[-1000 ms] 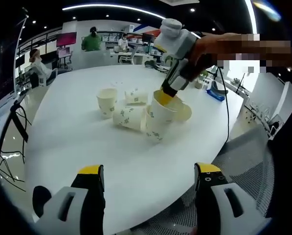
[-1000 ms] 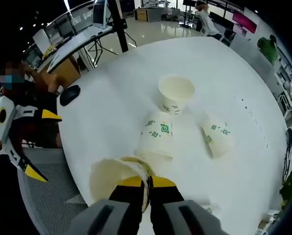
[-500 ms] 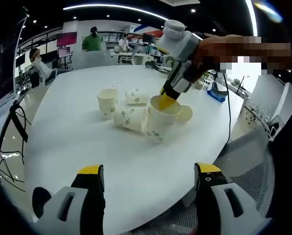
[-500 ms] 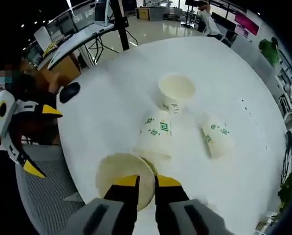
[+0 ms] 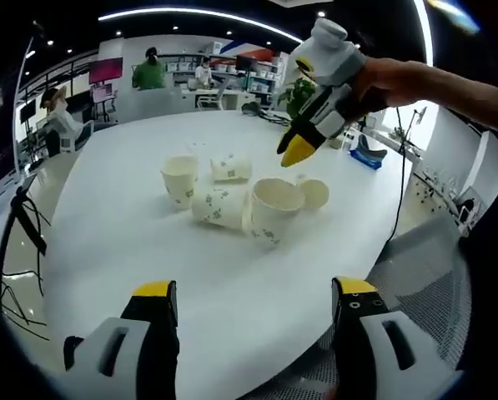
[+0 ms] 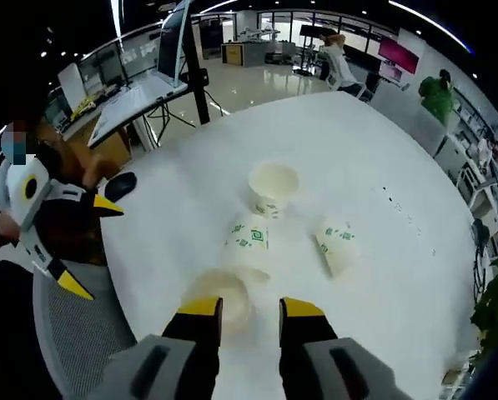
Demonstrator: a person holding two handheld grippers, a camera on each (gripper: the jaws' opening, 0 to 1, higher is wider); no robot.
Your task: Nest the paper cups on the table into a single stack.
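Several white paper cups with green print sit in a cluster on the round white table. One stands upright at the far left, two lie on their sides, and another upright cup stands nearest, with one more cup lying behind it. My right gripper hovers above that near cup, apart from it. In the right gripper view its jaws stand open and empty over the near upright cup. My left gripper is open at the table's near edge, holding nothing.
A black rounded object rests near the table edge beside my left gripper. A grey mesh chair stands close to the rim. People sit at desks in the background, and a dark stand rises beyond the table.
My right gripper was shut on the near cup's rim; it has opened, let the cup go and lifted away. The cup now stands upright on the table.
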